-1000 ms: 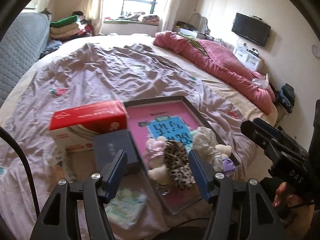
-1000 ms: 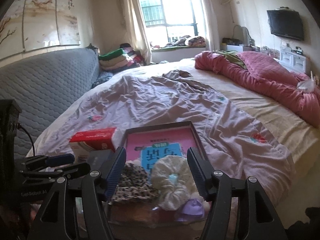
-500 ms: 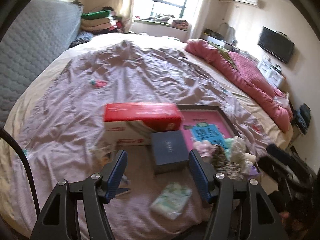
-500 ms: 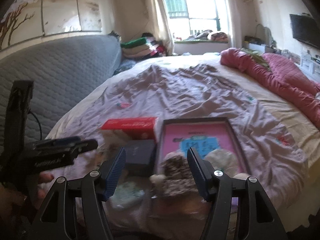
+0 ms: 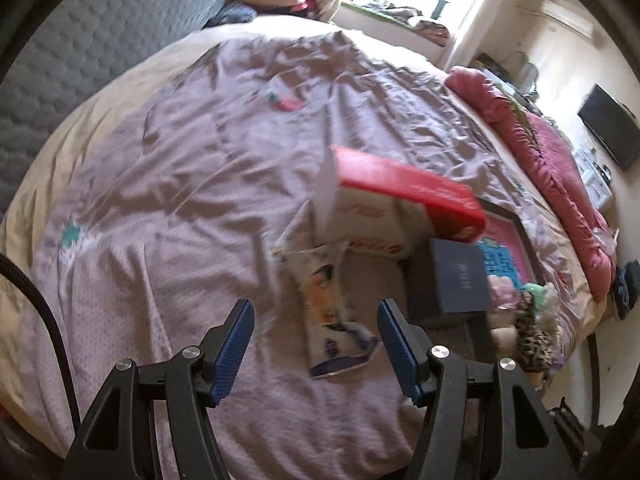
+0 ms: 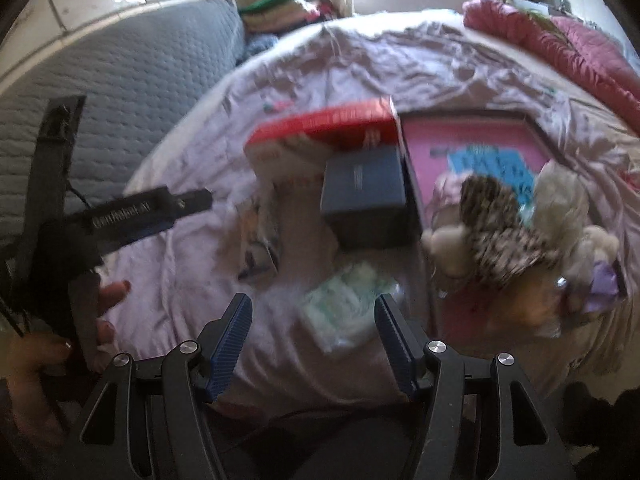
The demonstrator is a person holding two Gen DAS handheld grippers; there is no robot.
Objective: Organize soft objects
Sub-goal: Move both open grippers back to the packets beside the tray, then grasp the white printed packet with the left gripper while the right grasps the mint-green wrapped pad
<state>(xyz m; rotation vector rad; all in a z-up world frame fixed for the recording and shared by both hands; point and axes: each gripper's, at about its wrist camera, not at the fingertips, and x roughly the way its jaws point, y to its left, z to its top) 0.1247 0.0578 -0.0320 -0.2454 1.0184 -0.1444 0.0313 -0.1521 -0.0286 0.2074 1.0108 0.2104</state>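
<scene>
My left gripper [image 5: 314, 316] is open and empty, just above a flat printed packet [image 5: 334, 320] on the lilac bedsheet. My right gripper [image 6: 312, 314] is open and empty, just above a pale green soft pack [image 6: 348, 304]. Soft scrunchies lie in a pile on a pink tray [image 6: 476, 148]: a leopard one [image 6: 496, 220], a cream one [image 6: 560, 196], a pink one [image 6: 444, 184]. The leopard one [image 5: 530, 336] also shows at the right in the left wrist view. The left gripper's finger [image 6: 160, 208] shows at the left in the right wrist view.
A red and white carton [image 5: 400, 200] and a dark blue box [image 5: 460, 276] stand between the packet and the tray. A red quilt [image 5: 552, 152] lies along the bed's right side. A grey padded headboard [image 6: 120, 80] is at the left. The bed's near edge is below the grippers.
Both grippers have swung left and down toward the bed. The left one left the scrunchies and is now over the printed packet; the right one is over the green pack.
</scene>
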